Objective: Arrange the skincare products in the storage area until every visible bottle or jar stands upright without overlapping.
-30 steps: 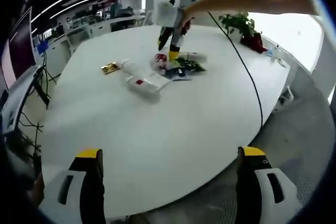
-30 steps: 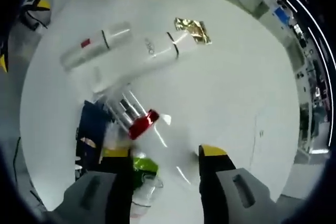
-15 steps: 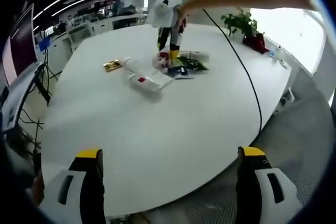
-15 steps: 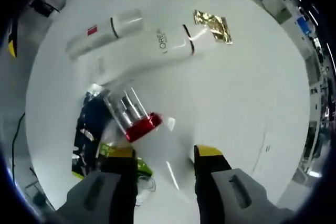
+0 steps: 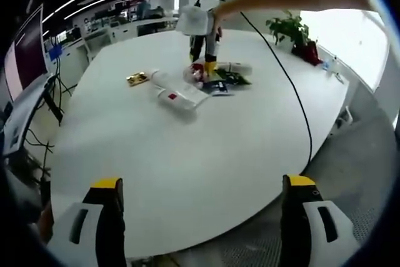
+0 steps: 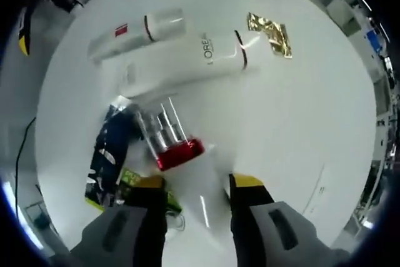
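Skincare products lie in a heap on the white table (image 5: 187, 154). A clear bottle with a red cap (image 6: 178, 153) lies flat, its pale body running down between the fingers of my right gripper (image 6: 199, 182), which stands open and straddles it. Beyond it lie a white L'Oreal tube (image 6: 194, 60) and a white tube with a red mark (image 6: 134, 32). In the left gripper view the right gripper (image 5: 206, 60) points down onto the heap (image 5: 200, 79). My left gripper (image 5: 203, 186) hangs wide open over the near table edge, holding nothing.
A gold sachet (image 6: 270, 32) lies apart from the tubes. Dark blue (image 6: 112, 151) and green (image 6: 134, 179) sachets sit under the bottle. A black cable (image 5: 294, 92) crosses the table. A potted plant (image 5: 287, 29) stands at the far right; a monitor (image 5: 22, 54) stands off the left.
The right gripper has dropped closer to the red-capped bottle, and its fingers have narrowed a little around the bottle's body. The left gripper has stayed put.
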`<state>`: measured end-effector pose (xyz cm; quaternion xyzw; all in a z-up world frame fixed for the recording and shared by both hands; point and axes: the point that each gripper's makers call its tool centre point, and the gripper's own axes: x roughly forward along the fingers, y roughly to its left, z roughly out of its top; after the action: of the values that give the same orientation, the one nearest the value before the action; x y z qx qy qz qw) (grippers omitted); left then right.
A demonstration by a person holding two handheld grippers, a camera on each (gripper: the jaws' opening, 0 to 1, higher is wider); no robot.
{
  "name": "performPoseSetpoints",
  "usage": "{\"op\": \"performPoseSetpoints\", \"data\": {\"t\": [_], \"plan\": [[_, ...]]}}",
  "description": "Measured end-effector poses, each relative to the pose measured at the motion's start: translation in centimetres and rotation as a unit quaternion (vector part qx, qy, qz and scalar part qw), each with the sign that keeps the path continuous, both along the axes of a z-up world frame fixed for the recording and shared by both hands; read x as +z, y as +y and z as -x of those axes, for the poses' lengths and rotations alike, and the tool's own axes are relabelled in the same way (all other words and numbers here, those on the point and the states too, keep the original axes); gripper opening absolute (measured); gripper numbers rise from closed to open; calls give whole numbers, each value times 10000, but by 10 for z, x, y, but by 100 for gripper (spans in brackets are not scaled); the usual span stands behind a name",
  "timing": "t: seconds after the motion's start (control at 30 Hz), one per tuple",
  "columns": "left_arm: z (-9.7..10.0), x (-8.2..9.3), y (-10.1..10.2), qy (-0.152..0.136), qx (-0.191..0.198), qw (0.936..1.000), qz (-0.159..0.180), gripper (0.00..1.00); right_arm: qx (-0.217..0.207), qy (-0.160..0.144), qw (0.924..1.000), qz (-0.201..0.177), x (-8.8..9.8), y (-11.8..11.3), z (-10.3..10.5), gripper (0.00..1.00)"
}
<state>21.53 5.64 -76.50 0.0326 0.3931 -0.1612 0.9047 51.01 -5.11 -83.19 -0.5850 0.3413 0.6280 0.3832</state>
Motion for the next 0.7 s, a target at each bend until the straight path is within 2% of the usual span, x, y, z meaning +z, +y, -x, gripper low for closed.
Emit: {"op": "performPoseSetpoints", "data": {"t": [0.13,0.23,0.33,0.43,0.5,0.6,0.67,0.7], "plan": [[2,-2,-1,56,-38,10000,-16,98,200,10,9998,88,-2,2,-2,37],[3,-1,-1,60,-39,10000,-18,97,549,-93,9980,286,-1,3,5,36],[3,0,0,62,-28,10000,-13,98,720,-193,9957,543,-3,5,1,35],[3,-1,0,68,-34,10000,-11,97,827,-226,9943,631,-1,4,1,34],[3,-2,0,71,-27,10000,-26,97,915,-231,9935,630,0,4,1,34],[3,-2,0,77,-33,10000,-26,97,1078,-128,9935,330,1,3,4,33],[3,-2,-1,90,-53,9999,-40,97,1060,-79,9941,226,-2,6,-1,33],[3,-2,0,96,-62,9999,-51,97,1042,-91,9943,225,-2,5,4,32]]}}
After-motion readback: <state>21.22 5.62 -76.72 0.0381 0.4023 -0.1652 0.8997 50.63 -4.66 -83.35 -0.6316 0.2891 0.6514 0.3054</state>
